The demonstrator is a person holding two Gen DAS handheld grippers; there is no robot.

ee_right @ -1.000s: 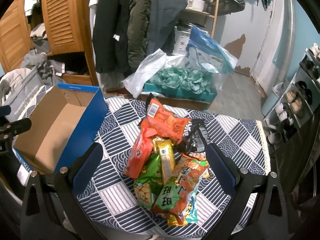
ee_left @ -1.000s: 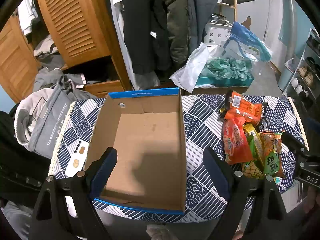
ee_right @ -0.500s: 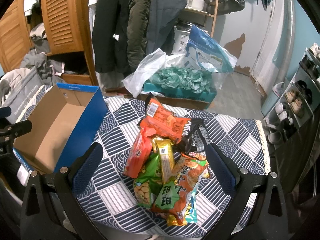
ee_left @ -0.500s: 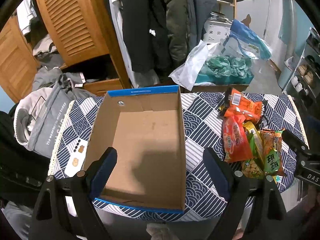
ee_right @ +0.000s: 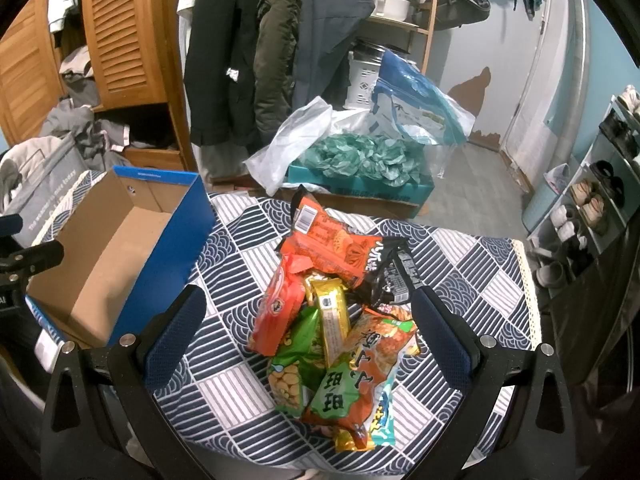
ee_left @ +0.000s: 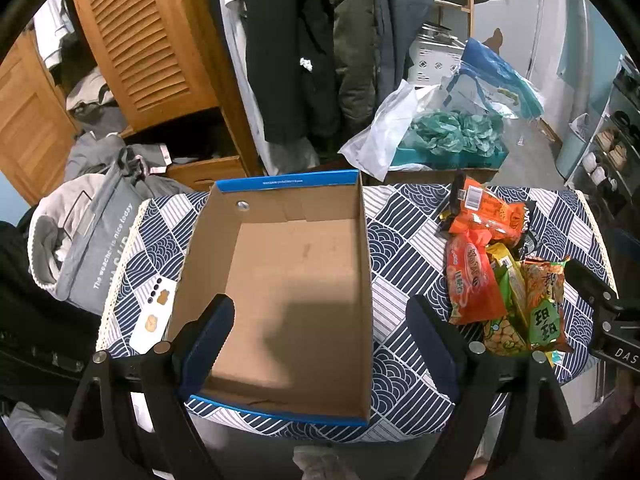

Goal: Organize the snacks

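In the left wrist view, an open cardboard box [ee_left: 292,292] with blue outer walls is seen standing on the left half of a table covered with a navy-and-white patterned cloth [ee_left: 400,248], its near end reaching the table's front edge. The box interior is bare. The left gripper [ee_left: 320,340] is held above the near end of the box with its fingers spread wide, and nothing is gripped between them. A white card [ee_left: 154,316] is laid on the cloth just beside the box's left wall. On the right half of the table, well apart from the box, a pile of snack packets [ee_right: 332,316] is heaped: an orange packet [ee_right: 328,246] at the far end, a red one [ee_right: 278,312] on the left, a yellow bar [ee_right: 332,320] in the middle, and green and orange bags toward the front edge. In the right wrist view, the right gripper [ee_right: 308,344] is held over the near part of the pile, fingers wide apart, with nothing grasped; whether the packets are touched cannot be told.
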